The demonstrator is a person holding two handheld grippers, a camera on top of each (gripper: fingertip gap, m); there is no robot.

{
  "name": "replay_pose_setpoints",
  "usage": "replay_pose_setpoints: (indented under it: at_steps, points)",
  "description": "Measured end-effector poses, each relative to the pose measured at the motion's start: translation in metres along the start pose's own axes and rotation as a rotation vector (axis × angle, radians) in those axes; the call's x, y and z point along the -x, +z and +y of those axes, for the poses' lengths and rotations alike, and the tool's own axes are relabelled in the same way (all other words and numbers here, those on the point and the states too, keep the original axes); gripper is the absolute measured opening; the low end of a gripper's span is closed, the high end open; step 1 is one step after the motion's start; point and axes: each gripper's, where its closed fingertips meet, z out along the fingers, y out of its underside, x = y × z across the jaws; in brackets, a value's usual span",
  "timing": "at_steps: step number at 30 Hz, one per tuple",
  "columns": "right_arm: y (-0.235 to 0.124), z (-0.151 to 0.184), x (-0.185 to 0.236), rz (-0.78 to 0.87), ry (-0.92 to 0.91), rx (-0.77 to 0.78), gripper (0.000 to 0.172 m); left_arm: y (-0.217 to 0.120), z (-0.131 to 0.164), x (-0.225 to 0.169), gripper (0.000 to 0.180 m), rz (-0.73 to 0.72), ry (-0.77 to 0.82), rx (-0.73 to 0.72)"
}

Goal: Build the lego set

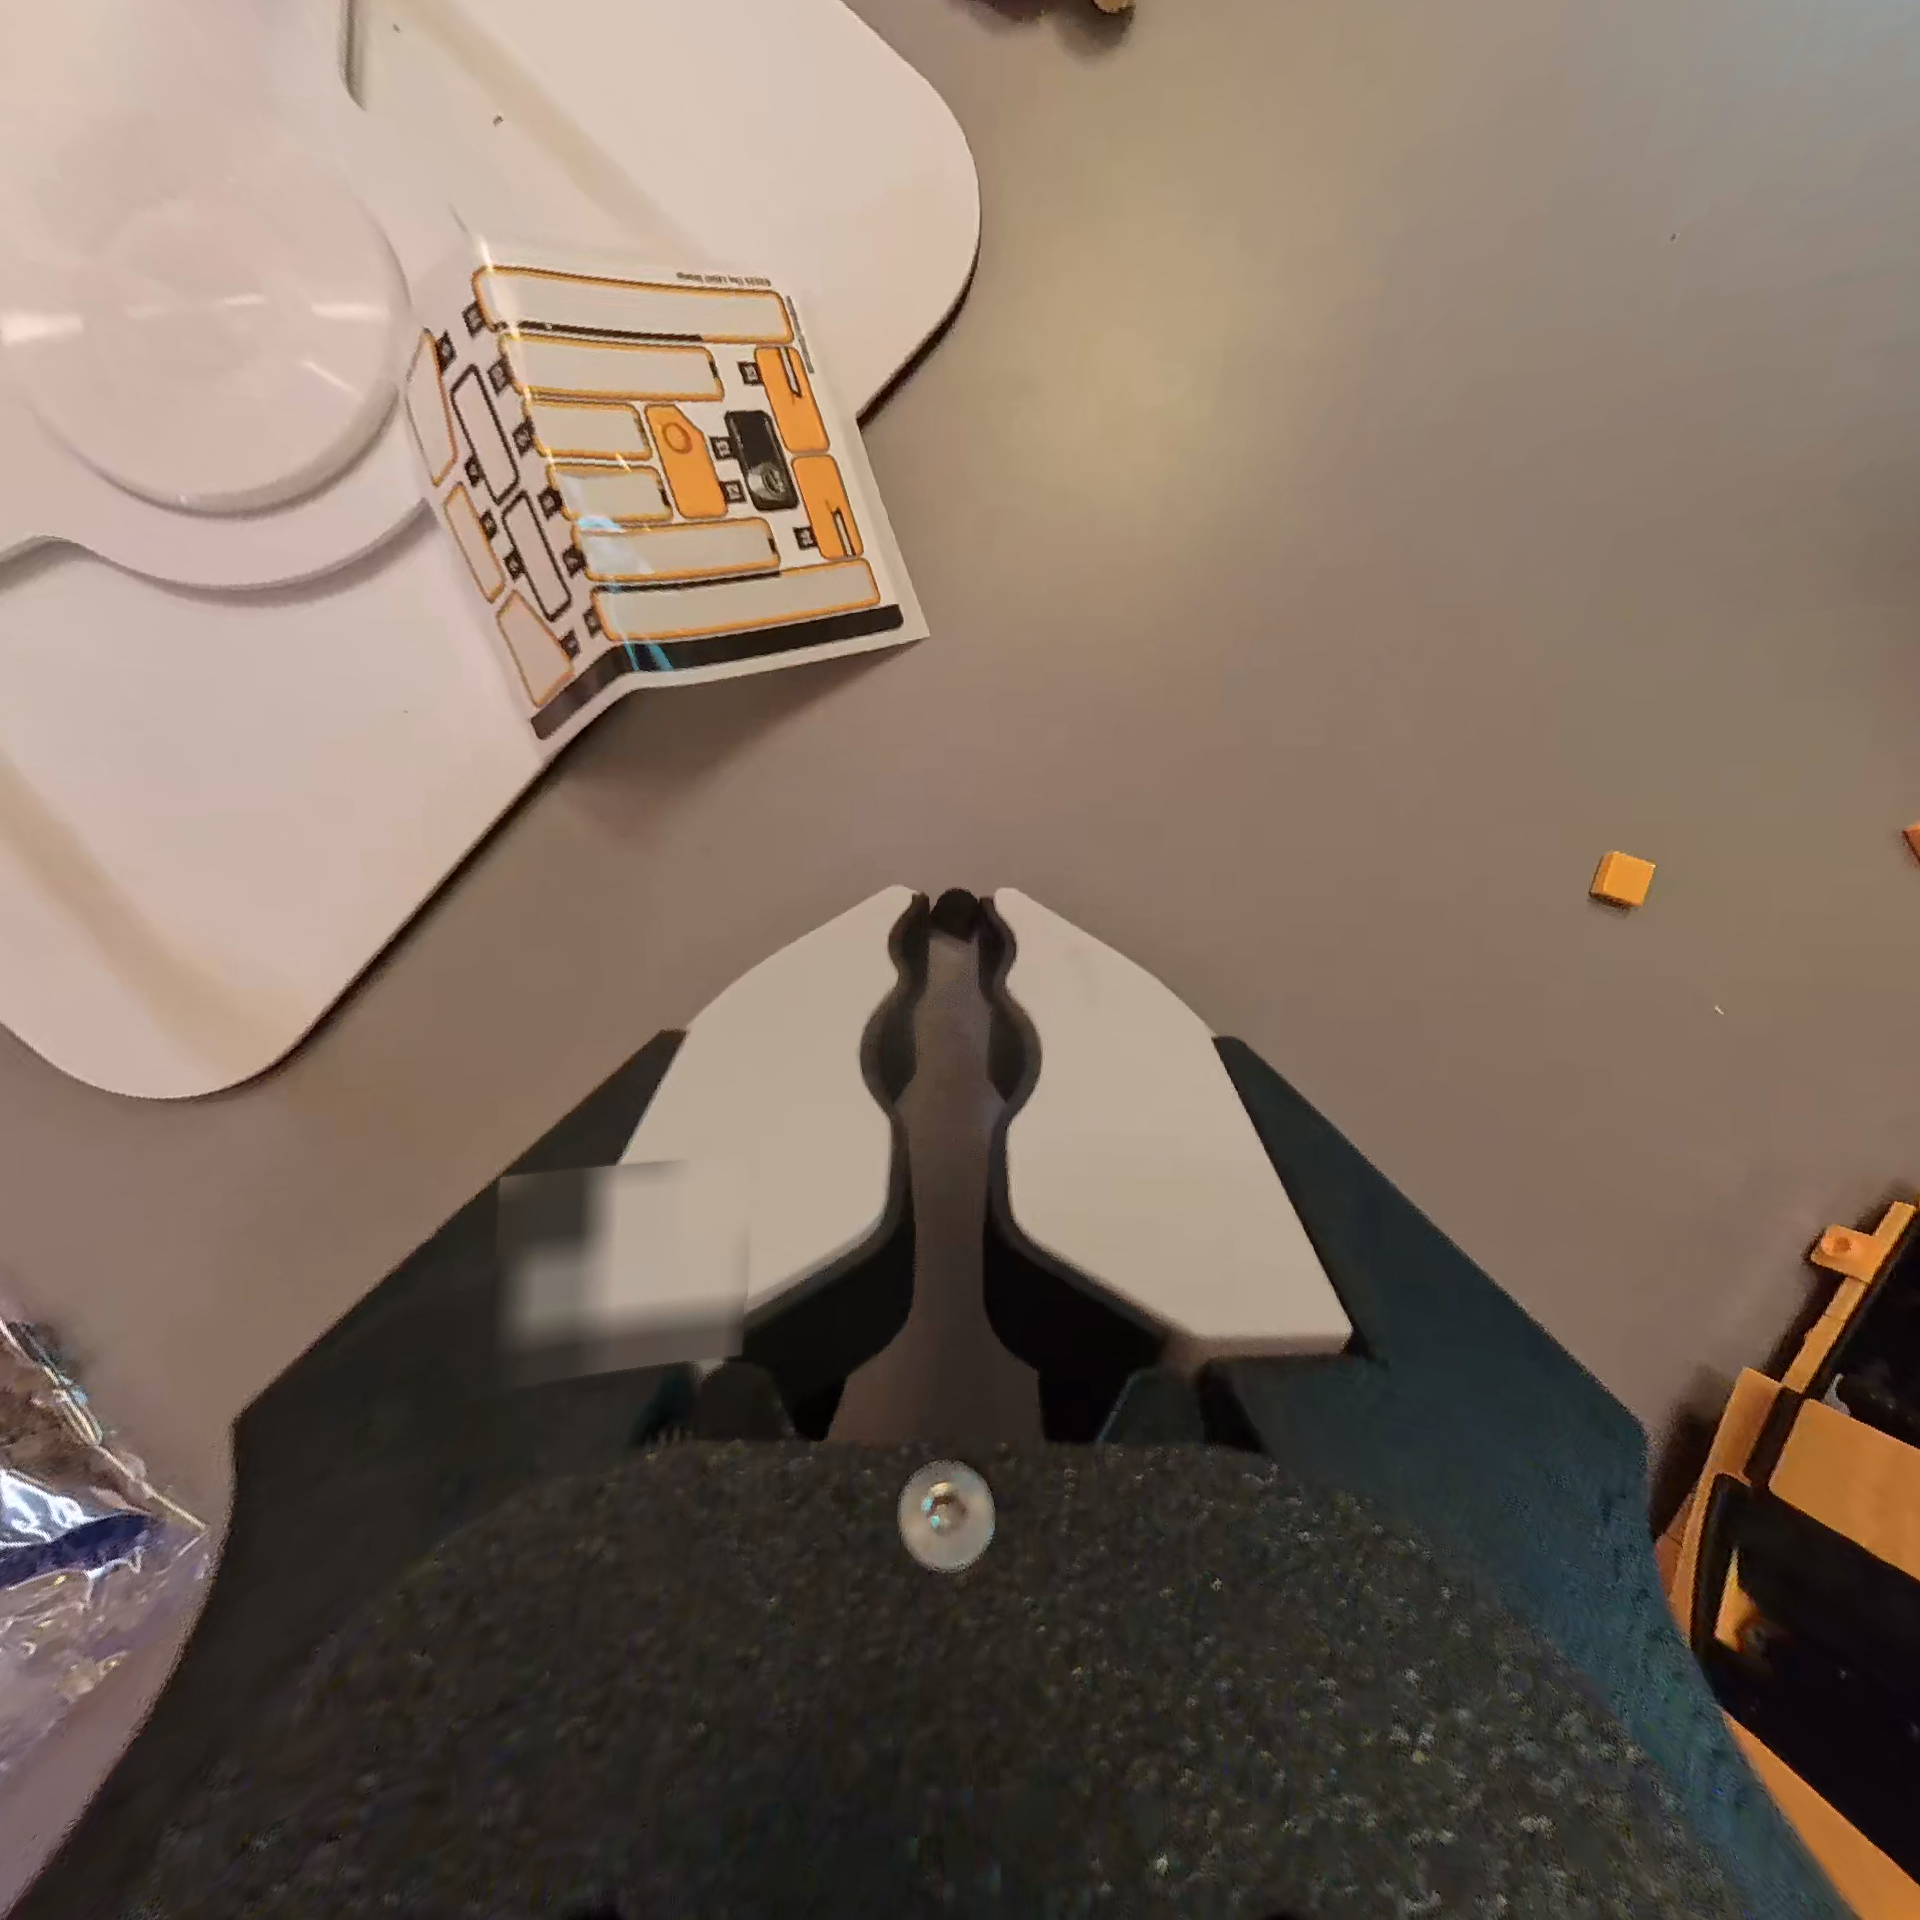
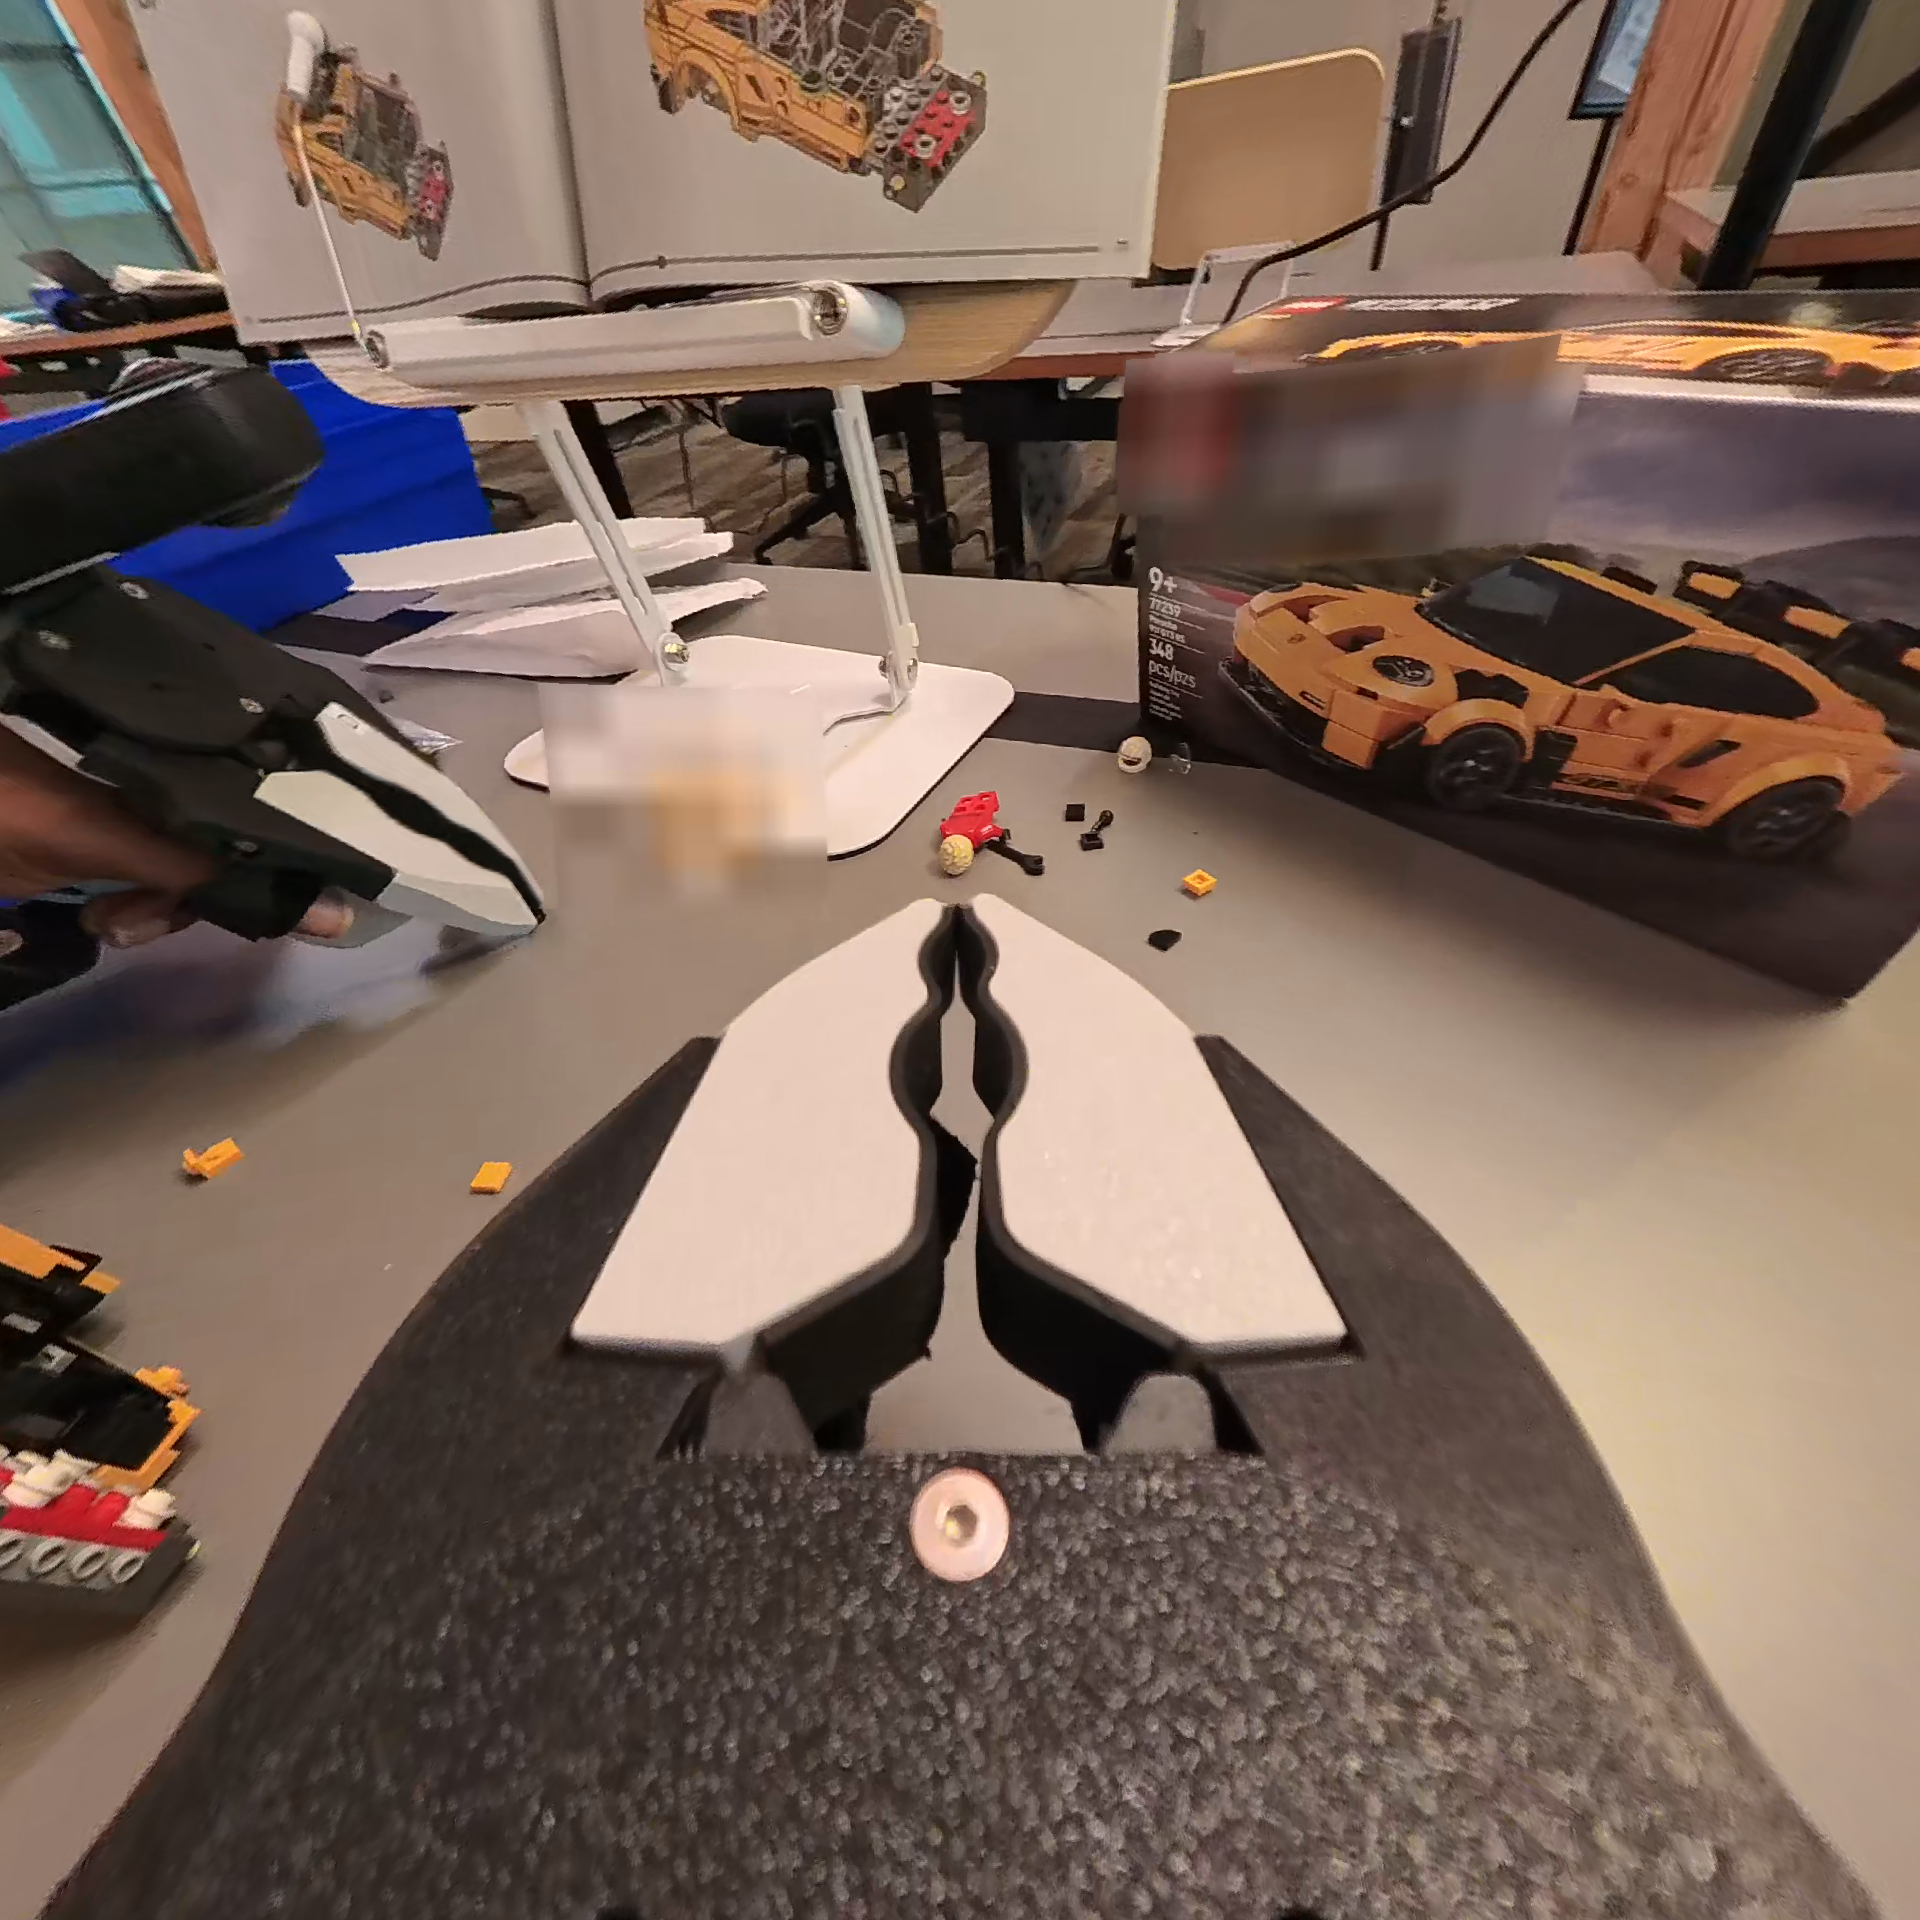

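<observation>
- Left gripper (image 1: 957,906), centre of its frame, pinches a small black piece (image 1: 956,912) at its fingertips over the grey table (image 1: 1351,520) (sticker sheet (image 1: 665,468) upper left).
- Right gripper (image 2: 961,909), fingers pressed together and bare; red piece (image 2: 971,814) just beyond.

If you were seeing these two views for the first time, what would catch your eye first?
The dark cardboard box picturing an orange sports car dominates the table's far right. In the left wrist view, the left gripper pinches a tiny black piece at its tips, near an orange-and-black sticker sheet lying half on a white stand base.
</observation>
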Motion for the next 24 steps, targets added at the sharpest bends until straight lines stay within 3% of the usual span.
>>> replay_pose_setpoints:
  at_steps: [4,7,10,12,14,18,19,22,24]
  points:
    - [-0.001,0.001,-0.014,0.075,0.024,0.006,0.0,-0.004,0.002,0.0,0.008,-0.003,0.001,0.004]
    - [-0.001,0.002,-0.02,0.094,0.051,0.006,0.0,-0.025,-0.011,-0.012,0.008,0.05,-0.038,-0.109]
    - [-0.001,0.002,-0.02,0.095,0.044,0.003,0.0,-0.08,-0.027,-0.023,0.008,0.046,-0.036,-0.259]
    - [-0.002,0.001,-0.019,0.089,0.047,-0.001,0.0,-0.131,-0.023,-0.01,0.008,-0.08,-0.005,-0.309]
    - [-0.002,-0.001,-0.018,0.079,0.051,-0.005,0.0,-0.179,0.003,0.026,0.008,-0.243,-0.037,-0.259]
    - [-0.001,0.0,-0.012,0.058,0.042,-0.001,0.0,-0.238,0.102,0.105,0.009,-0.401,-0.274,-0.022]
    - [-0.001,0.001,-0.011,0.055,0.039,0.0,0.0,-0.244,0.124,0.116,0.01,-0.4,-0.336,0.004]
    - [-0.001,0.002,-0.011,0.055,0.026,0.0,0.0,-0.25,0.173,0.127,0.045,-0.363,-0.471,0.081]
    - [0.0,0.002,-0.011,0.052,0.025,0.002,0.0,-0.253,0.185,0.129,0.046,-0.368,-0.489,0.06]
